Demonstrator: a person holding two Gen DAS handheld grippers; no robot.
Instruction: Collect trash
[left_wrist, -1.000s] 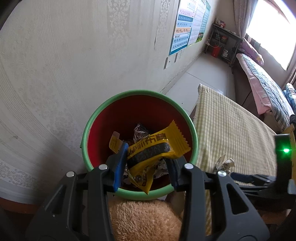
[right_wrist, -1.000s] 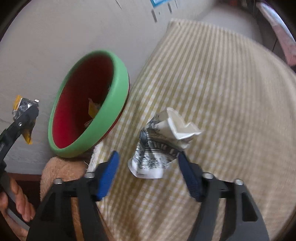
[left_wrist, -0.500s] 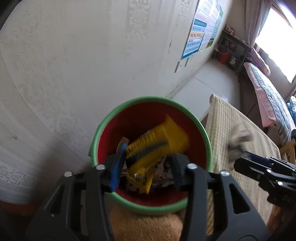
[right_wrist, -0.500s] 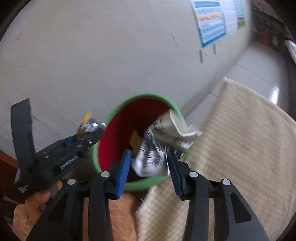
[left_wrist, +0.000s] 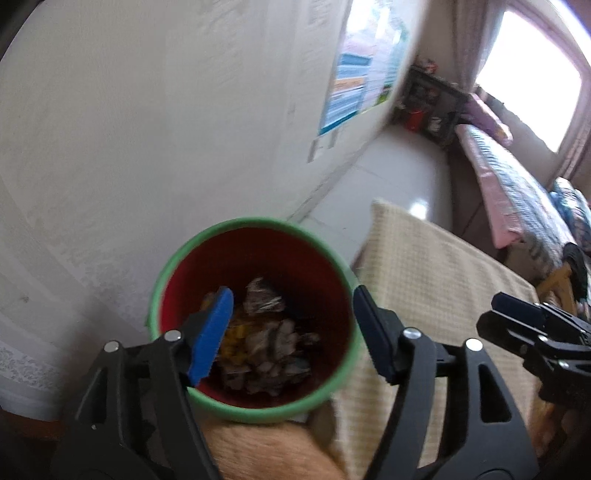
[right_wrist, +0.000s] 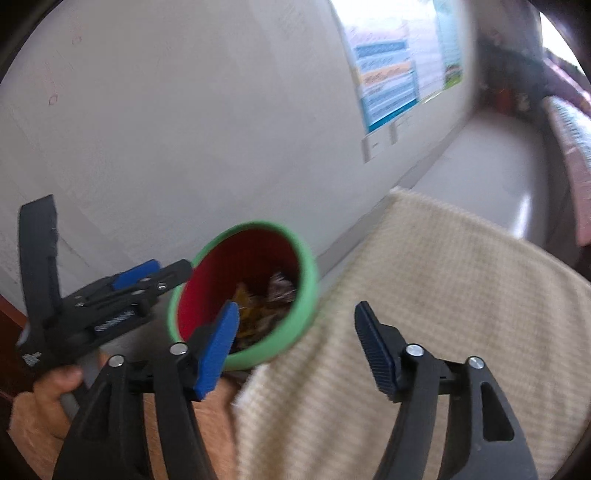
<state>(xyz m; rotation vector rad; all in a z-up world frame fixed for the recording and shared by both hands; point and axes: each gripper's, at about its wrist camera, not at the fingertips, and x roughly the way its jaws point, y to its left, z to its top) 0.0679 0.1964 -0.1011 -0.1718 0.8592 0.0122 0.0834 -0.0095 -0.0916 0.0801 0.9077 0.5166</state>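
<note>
A: Bin (left_wrist: 255, 408) at the table (left_wrist: 443, 280) edge; yellow wrapper (left_wrist: 236, 338) and crumpled paper (left_wrist: 264, 301) now lie inside.

B: Left tongs (left_wrist: 291, 334), right tongs (right_wrist: 295, 347)?

A: Both have just been opening, nothing between them. Both pieces dropped; cloth looks cleared.

One bin (left_wrist: 255, 406), two tongs (left_wrist: 291, 332) (right_wrist: 295, 343), perhaps three wrappers (left_wrist: 266, 339) inside (blurred).

1. My left claw (left_wrist: 291, 332) has just been opening; the yellow wrapper (left_wrist: 236, 336) it held now lies in the green-rimmed bin (left_wrist: 258, 406).
2. My right claw (right_wrist: 295, 343) has just been opening too; its crumpled paper (right_wrist: 280, 288) left the checked surface (right_wrist: 443, 295) and sits in the bin.
</note>
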